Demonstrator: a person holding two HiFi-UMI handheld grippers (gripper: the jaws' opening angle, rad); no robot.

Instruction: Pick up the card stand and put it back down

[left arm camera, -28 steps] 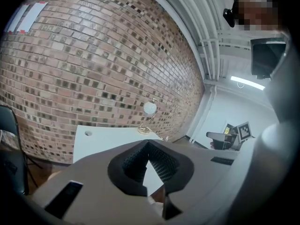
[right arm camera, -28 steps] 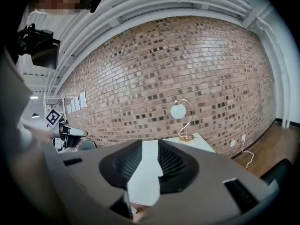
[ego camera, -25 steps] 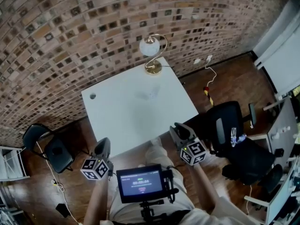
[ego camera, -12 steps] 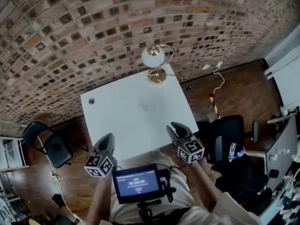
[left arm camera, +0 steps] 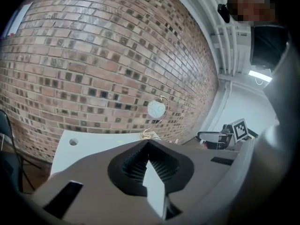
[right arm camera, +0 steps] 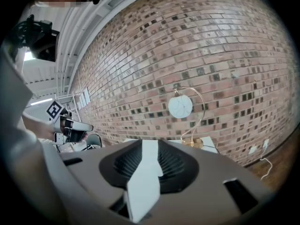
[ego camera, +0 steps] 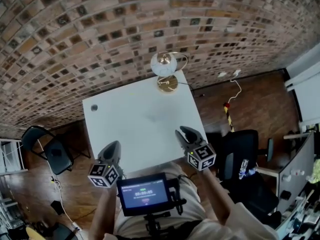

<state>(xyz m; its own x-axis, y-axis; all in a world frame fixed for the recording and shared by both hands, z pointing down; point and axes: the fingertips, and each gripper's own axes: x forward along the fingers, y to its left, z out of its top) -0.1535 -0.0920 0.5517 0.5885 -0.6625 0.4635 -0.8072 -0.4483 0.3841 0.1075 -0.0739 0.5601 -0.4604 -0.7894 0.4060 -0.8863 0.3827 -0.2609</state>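
On the white table [ego camera: 125, 134], near its middle, lies a faint see-through shape [ego camera: 152, 118]. It may be the card stand, but it is too faint to be sure. My left gripper [ego camera: 114, 145] hovers at the table's near edge on the left. Its jaws meet at the tips [left arm camera: 149, 143] and hold nothing. My right gripper [ego camera: 181, 131] reaches over the near right edge, short of the faint shape. Its jaws [right arm camera: 150, 142] stand a little apart, and only the table shows through the gap.
A brass lamp with a white globe [ego camera: 165, 64] stands at the table's far edge against the brick wall. There is a cable hole [ego camera: 94, 107] at the far left corner. A black chair [ego camera: 50, 151] stands to the left and an office chair [ego camera: 245, 149] to the right. A screen [ego camera: 145, 194] hangs at my chest.
Both grippers have come forward a little, from in front of the table to its near edge. The head view has shifted with them. Neither gripper's jaws have changed.
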